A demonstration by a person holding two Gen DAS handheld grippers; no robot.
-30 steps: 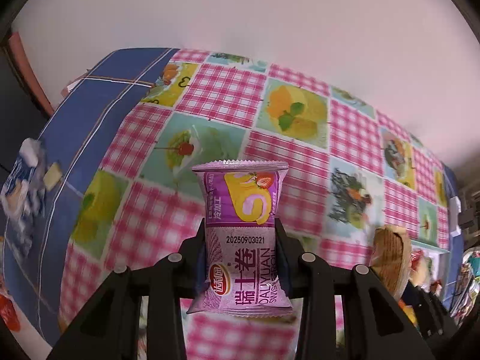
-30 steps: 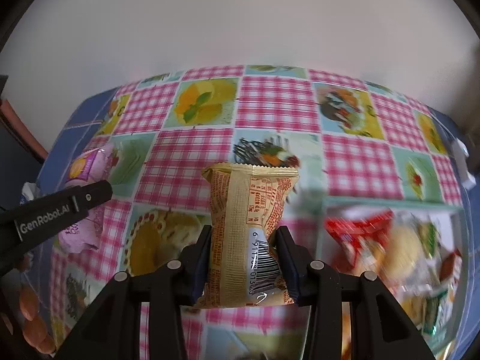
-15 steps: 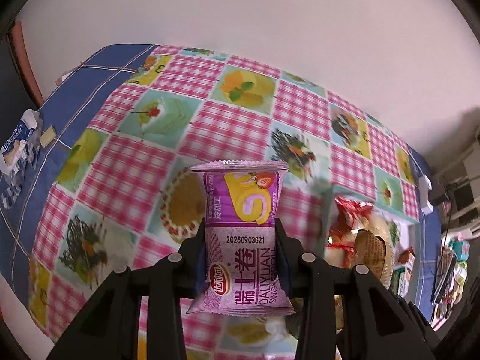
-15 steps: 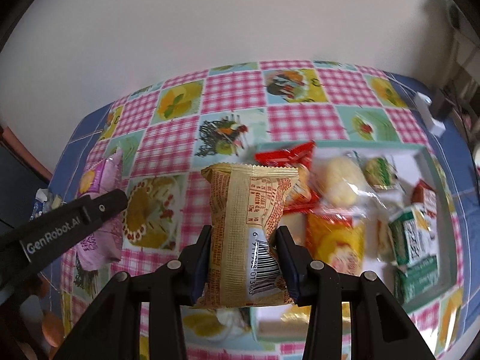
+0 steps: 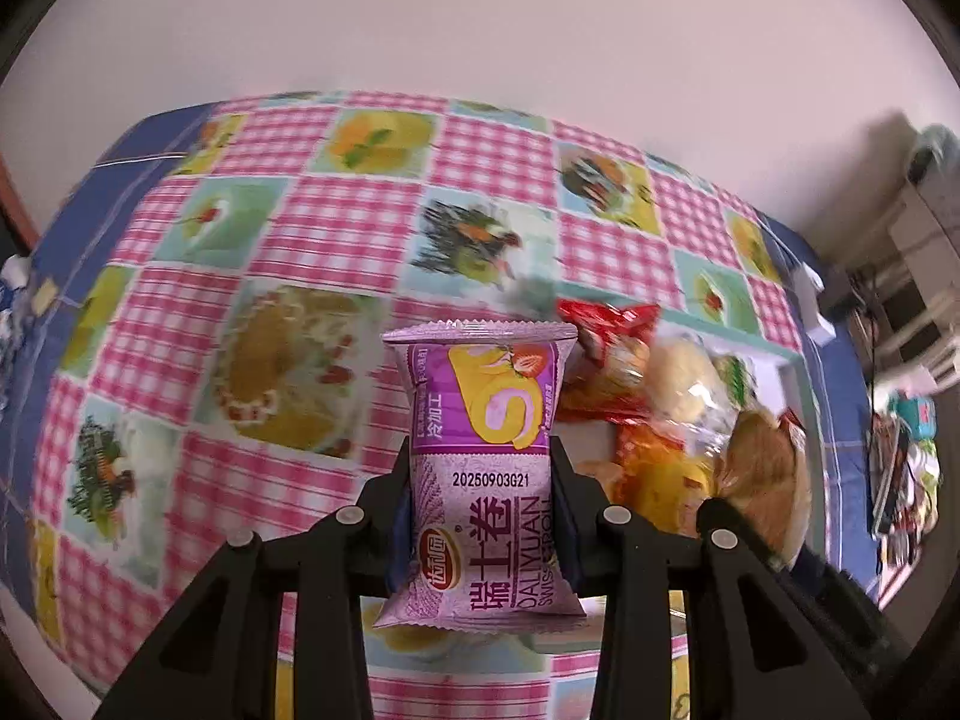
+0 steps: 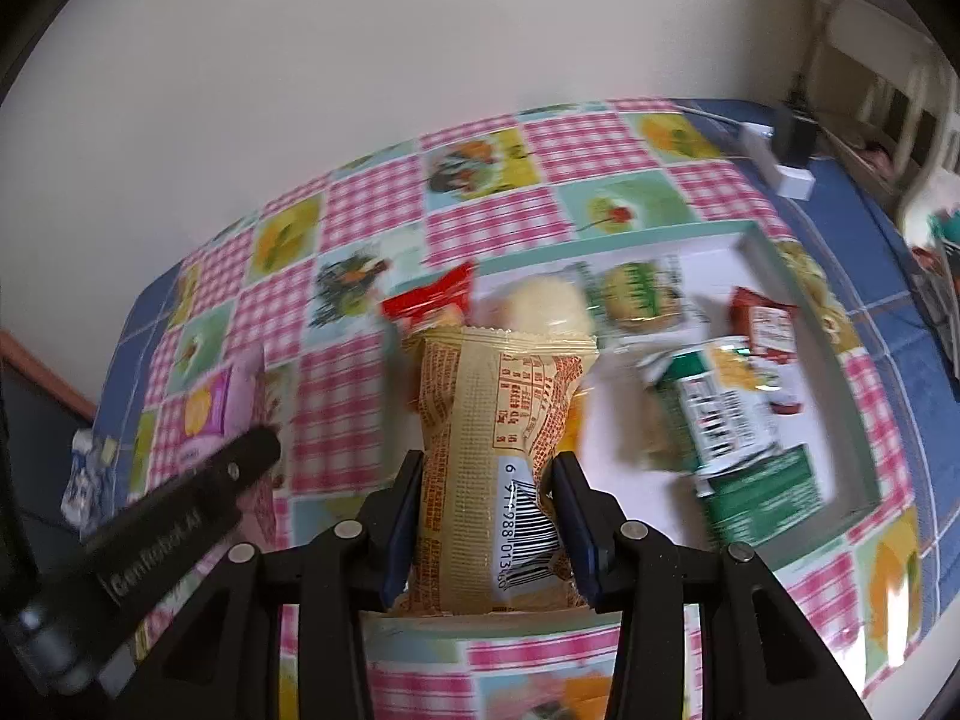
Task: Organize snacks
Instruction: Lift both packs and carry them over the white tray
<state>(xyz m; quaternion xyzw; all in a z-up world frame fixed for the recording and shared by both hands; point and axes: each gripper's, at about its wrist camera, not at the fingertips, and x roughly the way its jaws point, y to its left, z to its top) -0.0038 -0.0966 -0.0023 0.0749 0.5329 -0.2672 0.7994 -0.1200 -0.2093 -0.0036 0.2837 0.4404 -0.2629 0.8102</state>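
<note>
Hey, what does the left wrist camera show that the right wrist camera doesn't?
Only the left wrist view shows the printed front of the purple Swiss roll packet, clamped in the left gripper. Only the right wrist view shows the yellow barcoded packet face on in the right gripper, plus the green carton in the tray. Both show the checked tablecloth, the red wrapper and the pale bun.

The left gripper (image 5: 480,474) is clamping a purple packet (image 5: 480,468); the right gripper (image 6: 486,474) is clamping a yellow packet (image 6: 498,456), both pointing steeply downward.
</note>
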